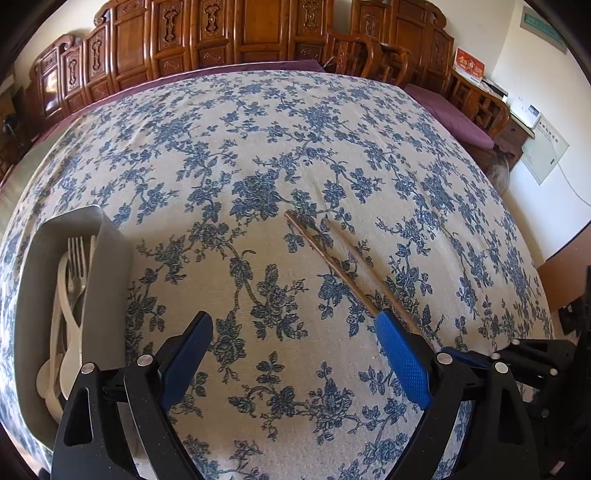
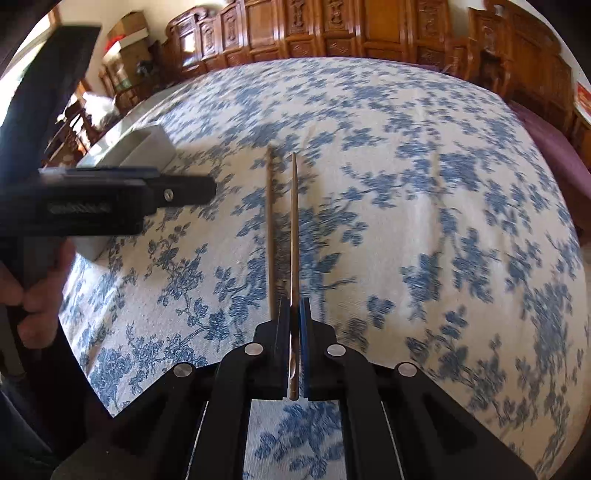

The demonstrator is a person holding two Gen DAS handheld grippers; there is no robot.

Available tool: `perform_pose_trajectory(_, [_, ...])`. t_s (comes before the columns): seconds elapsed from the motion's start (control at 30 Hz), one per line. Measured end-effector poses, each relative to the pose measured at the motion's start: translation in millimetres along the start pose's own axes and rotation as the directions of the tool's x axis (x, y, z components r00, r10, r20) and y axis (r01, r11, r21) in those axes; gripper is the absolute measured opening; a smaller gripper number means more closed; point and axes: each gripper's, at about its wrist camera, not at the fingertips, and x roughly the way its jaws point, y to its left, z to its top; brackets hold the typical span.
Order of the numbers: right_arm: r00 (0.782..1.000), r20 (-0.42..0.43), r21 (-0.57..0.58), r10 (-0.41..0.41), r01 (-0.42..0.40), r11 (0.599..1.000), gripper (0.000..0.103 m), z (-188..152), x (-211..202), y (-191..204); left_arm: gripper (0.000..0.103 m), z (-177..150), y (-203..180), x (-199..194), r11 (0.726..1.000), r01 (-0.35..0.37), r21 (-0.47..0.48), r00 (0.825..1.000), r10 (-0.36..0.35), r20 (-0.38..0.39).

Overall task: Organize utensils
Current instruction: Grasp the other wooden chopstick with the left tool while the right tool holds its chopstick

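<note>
Two brown wooden chopsticks point away from me over the blue-flowered tablecloth. My right gripper is shut on their near ends; one stick runs just left of the pads. The chopsticks also show in the left wrist view, with the right gripper at their lower right end. My left gripper is open and empty above the cloth, right of a grey tray that holds a metal fork and white plastic utensils.
The left gripper and the hand holding it show at the left of the right wrist view, in front of the grey tray. Carved wooden cabinets and chairs stand behind the table.
</note>
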Motion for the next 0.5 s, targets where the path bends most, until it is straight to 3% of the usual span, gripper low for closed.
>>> perform_pose_trajectory(0.33, [0.996, 0.058, 0.092, -0.072, 0.066, 0.994, 0.006, -9, -29, -30, 0.086, -3, -17, 25, 1.000, 0.004, -0.002, 1.000, -0.004, -0.031])
perform_pose_trajectory(0.5, [0.996, 0.050, 0.098, -0.080, 0.075, 0.992, 0.006, -15, -29, -32, 0.086, -4, -28, 36, 0.999, -0.042, 0.023, 0.998, 0.042, -0.035])
